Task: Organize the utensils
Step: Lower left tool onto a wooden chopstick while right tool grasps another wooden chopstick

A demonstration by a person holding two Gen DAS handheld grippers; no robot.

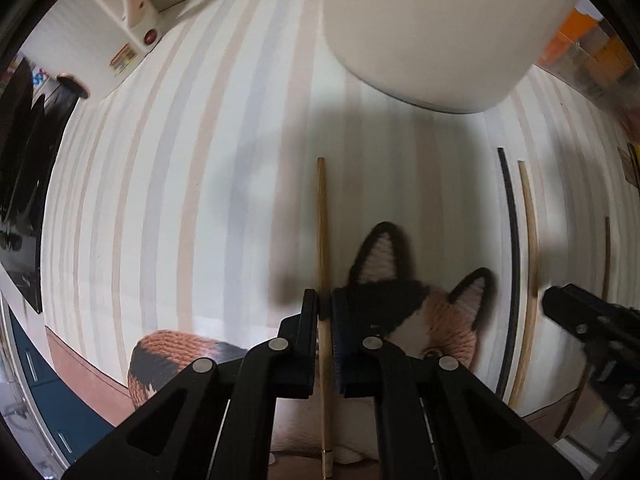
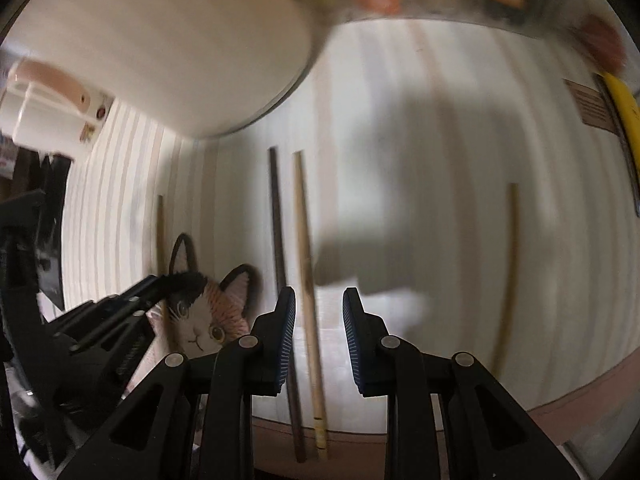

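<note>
**Listener:** What is in front of you?

**Operator:** A striped cloth (image 1: 168, 184) covers the worktop. Several chopsticks lie on it, all running near to far. A large white pot (image 1: 432, 28) stands at the far side, and a knitted cat mat (image 1: 404, 300) lies near me.

**Listener:** What is your left tool doing?

**Operator:** My left gripper (image 1: 325, 312) points straight down. Its fingers are clenched on one pale chopstick (image 1: 321, 216), just left of the cat mat. The grip sits past the middle, toward the near, thicker end.

**Listener:** And the right?

**Operator:** My right gripper (image 2: 319, 312) hangs over a pair lying side by side: a dark chopstick (image 2: 277, 216) and a light chopstick (image 2: 302, 216). The light one lies between the fingers, but I see a gap on both sides, so nothing is gripped. The dark one lies under the left finger. A third chopstick (image 2: 509, 264) lies well off to the right.

**Listener:** How will they handle?

**Operator:** I judge them light, stiff and thin, probably wood or bamboo. They look smooth, so they could roll or swivel in a pinch. Flat on cloth, they leave little room beneath for the fingers. I would take hold near the middle, across the stick, so neither end droops. Taking the light one alone may nudge its dark neighbour.
</note>
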